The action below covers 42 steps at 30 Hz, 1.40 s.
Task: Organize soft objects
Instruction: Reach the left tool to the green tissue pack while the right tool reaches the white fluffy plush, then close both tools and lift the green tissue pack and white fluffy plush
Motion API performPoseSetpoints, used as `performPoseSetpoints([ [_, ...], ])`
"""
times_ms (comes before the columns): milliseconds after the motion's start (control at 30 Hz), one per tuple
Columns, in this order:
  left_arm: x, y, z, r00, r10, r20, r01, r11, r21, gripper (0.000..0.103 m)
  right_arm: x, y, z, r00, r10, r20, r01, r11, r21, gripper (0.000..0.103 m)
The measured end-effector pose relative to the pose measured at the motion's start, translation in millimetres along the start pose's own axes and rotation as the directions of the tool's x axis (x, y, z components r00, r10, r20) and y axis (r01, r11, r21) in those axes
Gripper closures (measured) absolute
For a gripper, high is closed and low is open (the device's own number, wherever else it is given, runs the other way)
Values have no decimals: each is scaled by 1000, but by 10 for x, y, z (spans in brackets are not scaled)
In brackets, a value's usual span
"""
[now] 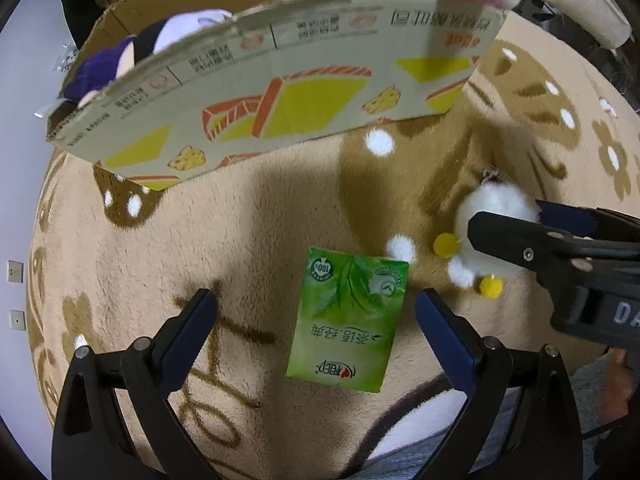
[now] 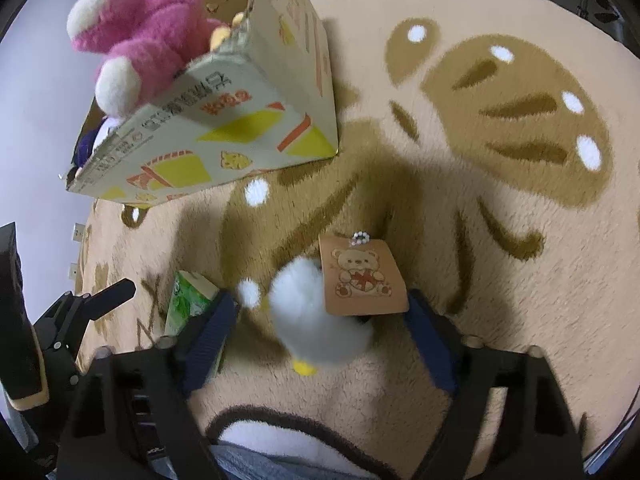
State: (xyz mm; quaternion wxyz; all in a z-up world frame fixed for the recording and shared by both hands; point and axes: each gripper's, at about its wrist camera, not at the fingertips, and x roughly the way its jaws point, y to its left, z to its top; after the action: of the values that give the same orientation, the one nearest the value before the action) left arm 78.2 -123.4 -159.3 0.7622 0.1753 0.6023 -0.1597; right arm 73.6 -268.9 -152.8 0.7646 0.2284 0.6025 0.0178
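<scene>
A green tissue pack (image 1: 347,319) lies flat on the beige rug between the fingers of my open left gripper (image 1: 316,308); it also shows in the right wrist view (image 2: 188,298). A small white plush duck (image 2: 320,320) with yellow feet and a brown bear tag (image 2: 362,278) lies between the fingers of my open right gripper (image 2: 320,316). In the left wrist view the duck (image 1: 494,208) is partly hidden by the right gripper (image 1: 532,224). A cardboard box (image 1: 280,92) holds a pink plush (image 2: 140,36) and a purple plush (image 1: 112,68).
The box (image 2: 240,120) stands at the rug's far left edge in the right wrist view, its flap leaning out. The patterned beige rug (image 2: 500,240) spreads to the right. A grey floor and wall sockets (image 1: 16,272) lie to the left.
</scene>
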Motion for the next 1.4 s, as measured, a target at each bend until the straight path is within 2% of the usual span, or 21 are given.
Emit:
performPoseSetpoints([
  [133,96,-13,-2,1000,16,-22,-16,1000,0,5,72,3,-8,999,-21,-33,20,1000,-15,42],
  [200,122,-13,-5,1000,11,-12,-11,1000,5,5,102,6,1,999,-23,-43,22,1000,-16,53],
  [367,241,-42,17,999,-17,-40,17,1000,-3,25,117,-3,21,999,-25,-44,24,1000,-18,60],
  [433,266,-54,10,999,-26,-47,25,1000,-5,38,128,21,25,999,-25,-42,24,999,-26,61],
  [533,293,-41,4,998,-35,-51,34,999,-9,52,136,60,30,999,-23,-36,21,999,-44,63],
  [800,244,41,-50,999,-31,-32,31,1000,-4,52,91,354,32,999,-3,44,9,990,-141,64],
  [967,48,141,-78,999,-24,24,24,1000,-18,52,-103,415,0,992,16,123,6,984,-179,64],
  [1067,-131,208,-91,996,-2,90,6,999,-44,52,-260,441,-17,983,36,182,2,980,-201,64],
  [1167,-299,296,-109,989,40,143,-30,997,-76,52,-447,503,-51,963,86,256,-23,971,-238,64],
  [1267,-482,381,-133,974,80,212,-57,992,-111,52,-639,599,-94,930,111,350,-12,962,-274,65],
  [1300,-548,393,-156,969,87,233,-59,990,-124,52,-719,633,-111,912,127,390,-11,958,-286,64],
  [1400,-776,484,-179,943,112,315,-61,984,-167,52,-891,684,-130,878,167,448,-22,950,-313,64],
])
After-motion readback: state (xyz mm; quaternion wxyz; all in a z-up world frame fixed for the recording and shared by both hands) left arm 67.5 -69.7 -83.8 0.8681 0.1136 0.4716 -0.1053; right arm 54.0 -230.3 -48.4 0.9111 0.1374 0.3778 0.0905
